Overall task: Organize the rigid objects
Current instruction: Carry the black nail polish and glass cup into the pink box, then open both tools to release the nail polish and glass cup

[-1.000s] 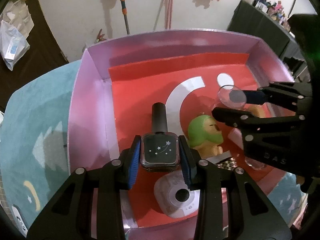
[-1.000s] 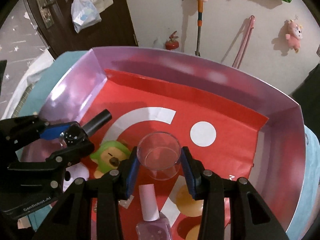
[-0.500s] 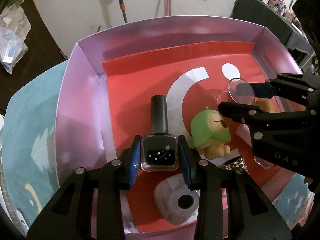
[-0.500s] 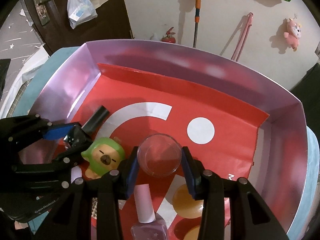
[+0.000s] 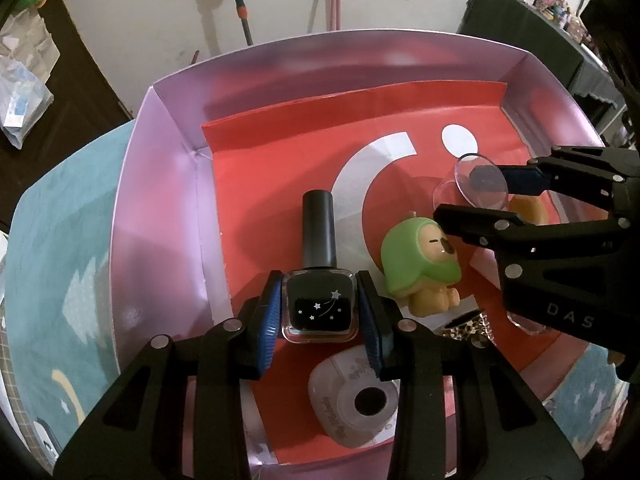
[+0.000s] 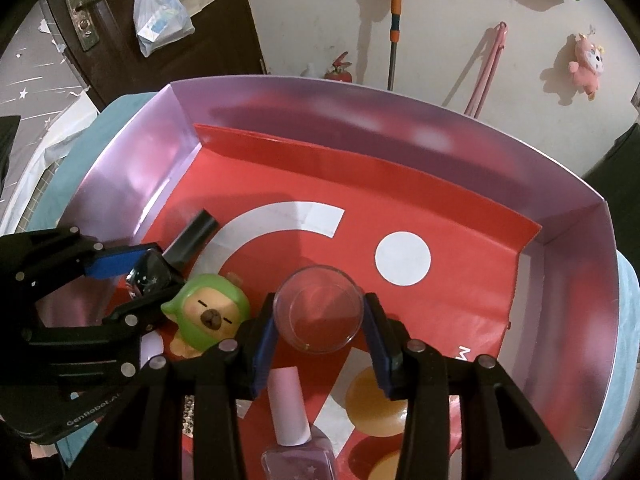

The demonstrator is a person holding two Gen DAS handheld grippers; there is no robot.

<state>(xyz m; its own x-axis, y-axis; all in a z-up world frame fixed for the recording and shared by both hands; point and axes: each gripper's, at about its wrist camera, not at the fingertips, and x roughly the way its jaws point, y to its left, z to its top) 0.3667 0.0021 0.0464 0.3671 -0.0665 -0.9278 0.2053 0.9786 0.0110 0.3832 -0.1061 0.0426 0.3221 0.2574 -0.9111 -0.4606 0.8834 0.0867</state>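
Since the earlier frame my left gripper still clamps the square black nail-polish bottle and my right gripper still grips the clear round plastic cup, both higher above the red-lined purple box.

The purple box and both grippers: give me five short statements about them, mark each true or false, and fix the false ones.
1. The left gripper is shut on the black nail polish bottle. True.
2. The right gripper holds the green hooded figurine. False: its pads flank the clear round cup; the figurine sits in the box between the two grippers.
3. The box has a red liner with a white arc and dot. True.
4. The lilac nail polish bottle stands upright outside the box. False: it lies inside, under the right gripper.
5. The black bottle's cap points back at the left wrist camera. False: it points away from it.
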